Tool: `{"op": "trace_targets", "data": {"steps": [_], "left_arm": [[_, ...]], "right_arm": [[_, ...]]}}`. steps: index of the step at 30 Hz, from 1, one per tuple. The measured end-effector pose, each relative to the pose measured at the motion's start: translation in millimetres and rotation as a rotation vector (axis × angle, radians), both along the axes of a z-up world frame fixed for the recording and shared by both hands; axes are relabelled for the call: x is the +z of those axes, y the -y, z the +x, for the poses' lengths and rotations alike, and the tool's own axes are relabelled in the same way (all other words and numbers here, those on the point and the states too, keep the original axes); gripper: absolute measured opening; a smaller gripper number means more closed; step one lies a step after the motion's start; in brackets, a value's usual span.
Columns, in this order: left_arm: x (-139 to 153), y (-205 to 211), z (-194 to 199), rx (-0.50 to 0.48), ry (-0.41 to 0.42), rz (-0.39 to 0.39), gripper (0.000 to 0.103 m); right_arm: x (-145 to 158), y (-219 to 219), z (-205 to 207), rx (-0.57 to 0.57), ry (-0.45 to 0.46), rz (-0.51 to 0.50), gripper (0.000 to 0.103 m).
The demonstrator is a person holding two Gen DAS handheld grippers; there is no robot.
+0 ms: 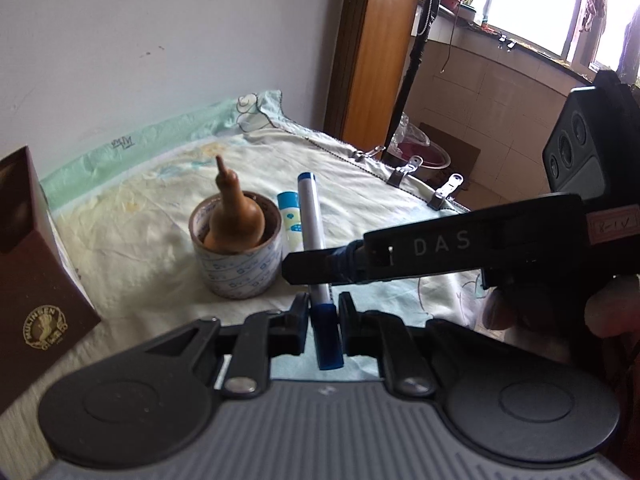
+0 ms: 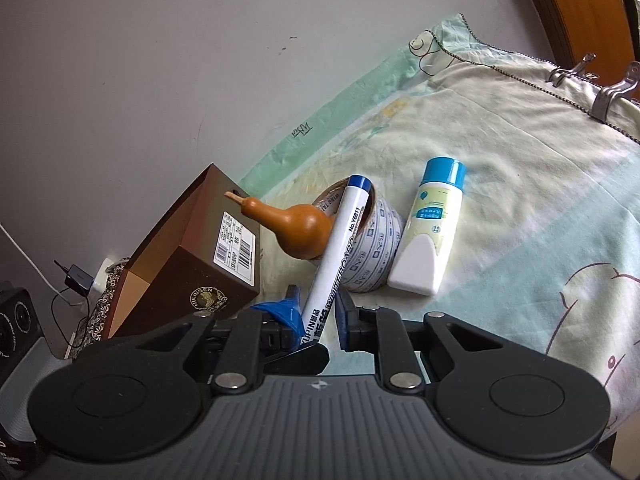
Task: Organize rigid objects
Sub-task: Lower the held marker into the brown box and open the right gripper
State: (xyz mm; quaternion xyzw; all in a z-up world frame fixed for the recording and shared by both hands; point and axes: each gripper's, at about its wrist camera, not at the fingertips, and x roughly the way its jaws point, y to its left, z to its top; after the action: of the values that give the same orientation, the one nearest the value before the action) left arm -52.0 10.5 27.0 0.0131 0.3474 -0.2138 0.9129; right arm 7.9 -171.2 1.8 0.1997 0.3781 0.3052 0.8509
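Observation:
A white whiteboard marker with blue ends is held off the bed by both grippers. My left gripper is shut on its near blue end. My right gripper is shut on the marker's barrel, and its finger crosses the marker in the left wrist view. Beyond it, a brown gourd stands inside a roll of tape. A small white bottle with a blue cap lies beside the roll.
A brown box stands left of the tape roll, near the wall. The cloth-covered bed has metal clips along its far edge. A charger and cables sit low at the left.

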Motion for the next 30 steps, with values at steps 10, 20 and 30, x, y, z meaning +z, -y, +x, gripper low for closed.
{"op": "trace_targets", "data": {"steps": [10,20,30], "left_arm": [[40,-59,-40,0.140,0.145,-0.019,0.012],[61,-115,-26,0.327,0.186,-0.061,0.012],[57,-168,7,0.427,0.108,-0.094,0.012]], "right_arm": [[44,-70,-21,0.155,0.179,-0.035,0.000],[62,-148,2,0.302,0.236,-0.049,0.000],[59,-208,28,0.375,0.247,-0.102,0.000]]}}
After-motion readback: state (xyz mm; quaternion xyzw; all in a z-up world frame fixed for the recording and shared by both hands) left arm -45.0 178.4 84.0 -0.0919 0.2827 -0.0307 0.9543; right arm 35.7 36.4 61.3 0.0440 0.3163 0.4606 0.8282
